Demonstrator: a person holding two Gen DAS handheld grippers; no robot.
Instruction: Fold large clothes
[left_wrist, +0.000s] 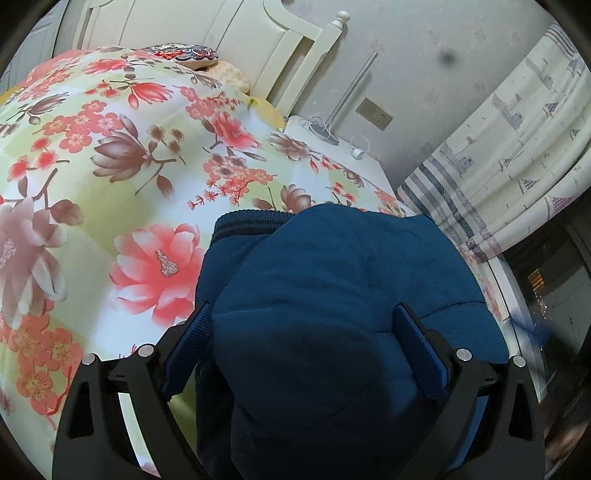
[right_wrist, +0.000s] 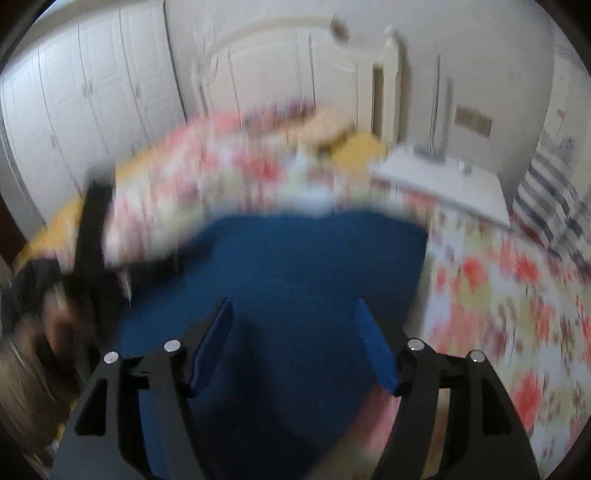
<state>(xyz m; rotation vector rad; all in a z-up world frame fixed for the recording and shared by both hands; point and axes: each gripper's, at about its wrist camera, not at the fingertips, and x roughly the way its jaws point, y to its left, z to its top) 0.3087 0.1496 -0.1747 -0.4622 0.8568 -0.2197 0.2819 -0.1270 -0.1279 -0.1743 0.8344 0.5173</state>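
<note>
A bedroom: a bed (left_wrist: 110, 155) with a flowered cover fills most of both views, with a cream headboard (left_wrist: 229, 40) behind it, a white bedside stand (left_wrist: 332, 147) next to it and a patterned curtain (left_wrist: 517, 155) at the window side. The task's thing, a large blue garment (left_wrist: 332, 288), lies on the cover near the bed's edge, already doubled into a thick bundle with a ribbed hem showing at its far left corner.

The left tool (left_wrist: 306, 343) has its two blue-padded fingers on either side of a raised hump of the garment. The cloth bulges up between them, but whether the pads truly squeeze it cannot be told from this view. The right tool (right_wrist: 295, 339) hovers over the blue garment with its fingers apart and nothing between them; that view is heavily blurred.

The step in hand looks like settling one fold and reaching for the next edge. To do it well, the left tool should keep the bundle pinned so the layers do not slide on the smooth cover. The right tool should pick a clean outer edge, not a mid-panel bulge, and take all layers together. Padded cloth springs back, so a press along the crease would help.
</note>
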